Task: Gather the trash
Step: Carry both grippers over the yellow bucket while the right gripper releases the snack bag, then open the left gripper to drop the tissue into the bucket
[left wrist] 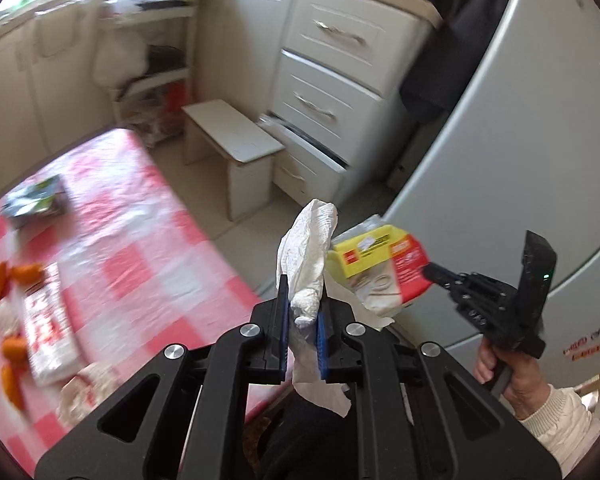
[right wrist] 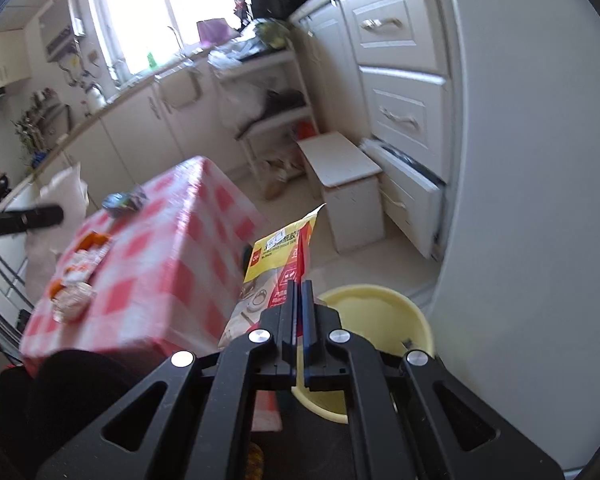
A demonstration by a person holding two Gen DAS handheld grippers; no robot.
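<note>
My left gripper is shut on a crumpled white paper tissue, held in the air off the table's right edge. My right gripper is shut on a yellow and red plastic package; it also shows in the left wrist view holding the package just right of the tissue. A pale yellow bin stands on the floor below and right of the right gripper. More wrappers and orange peel pieces lie on the pink checked table.
A dark crumpled wrapper lies at the table's far side. A small white stool stands on the floor beyond. White drawers, one ajar, and a grey fridge are on the right. Kitchen cabinets run along the back.
</note>
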